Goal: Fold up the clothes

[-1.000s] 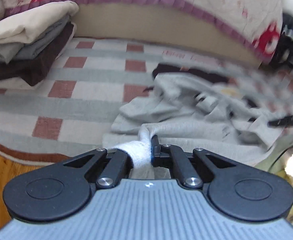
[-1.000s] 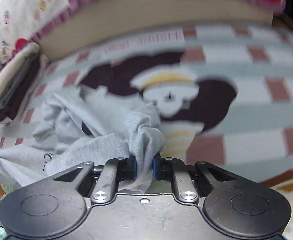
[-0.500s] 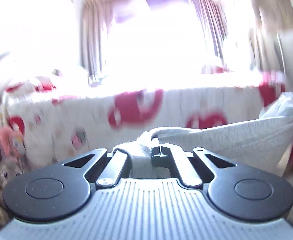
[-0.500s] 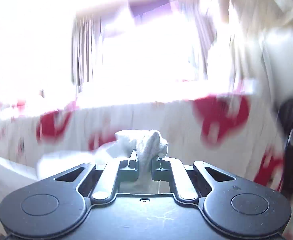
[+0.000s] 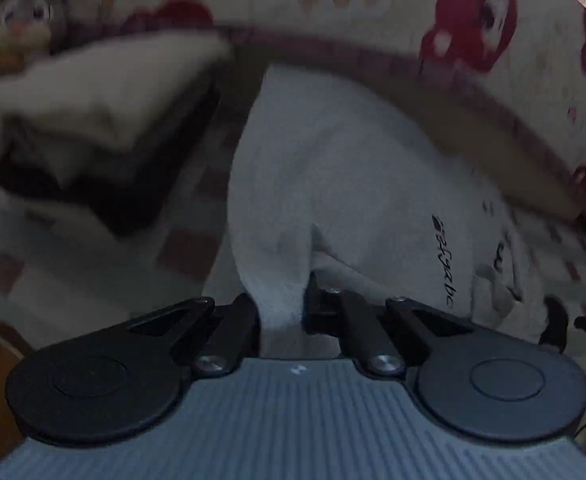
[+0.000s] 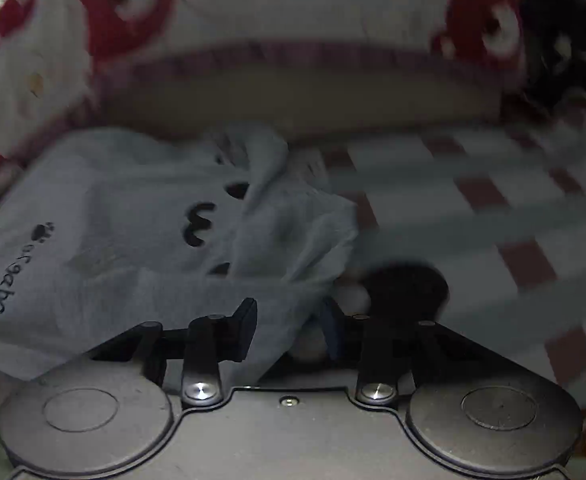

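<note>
In the left wrist view, the left gripper point(image 5: 281, 312) was clamped on a bunched edge of the grey garment point(image 5: 333, 184), which spread far over the checked blanket point(image 5: 93, 264) beside a stack of folded clothes point(image 5: 101, 120). In the right wrist view, the right gripper point(image 6: 289, 328) was opening, the garment's near corner lying loose between its jaws

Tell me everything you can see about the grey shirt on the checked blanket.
The grey shirt looks like soft, light grey knit with small black lettering, a paw mark and a black cartoon face print. It lies spread but rumpled on the checked blanket, one side bunched into folds. The left hand-held gripper is shut on a pinched edge; the right hand-held gripper's jaws are opening, with cloth between them.
</note>
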Tool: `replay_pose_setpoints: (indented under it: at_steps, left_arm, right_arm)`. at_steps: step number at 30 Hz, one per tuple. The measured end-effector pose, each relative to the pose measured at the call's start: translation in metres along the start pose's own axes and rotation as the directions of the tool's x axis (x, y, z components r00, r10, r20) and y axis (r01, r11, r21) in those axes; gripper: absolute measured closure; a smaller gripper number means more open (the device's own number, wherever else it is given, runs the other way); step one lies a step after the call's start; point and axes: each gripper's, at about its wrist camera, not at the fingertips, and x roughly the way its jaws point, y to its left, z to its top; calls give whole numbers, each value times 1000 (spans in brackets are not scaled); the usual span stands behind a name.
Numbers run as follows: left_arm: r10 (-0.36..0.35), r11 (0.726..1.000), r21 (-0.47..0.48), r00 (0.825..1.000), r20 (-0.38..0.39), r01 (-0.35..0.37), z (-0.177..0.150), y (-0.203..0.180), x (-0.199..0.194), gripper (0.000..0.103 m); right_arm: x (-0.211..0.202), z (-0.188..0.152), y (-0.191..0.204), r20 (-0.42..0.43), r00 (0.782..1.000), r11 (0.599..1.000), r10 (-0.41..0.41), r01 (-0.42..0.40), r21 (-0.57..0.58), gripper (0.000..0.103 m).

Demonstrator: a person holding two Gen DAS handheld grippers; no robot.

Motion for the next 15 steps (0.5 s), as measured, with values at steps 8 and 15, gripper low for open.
replay_pose_setpoints:
  at_steps: [8,15]
  left_arm:
    - [57,998,-18,990,-129,-60,-42,19,60,101]
    - [62,997,-43,994,-92,-66,-21,33,49,101]
  right_arm:
    - [19,15,3,-15,985,985,169,-170,-36,48]
    - [32,-1,78,-118,954,793,274,-294,-534,42]
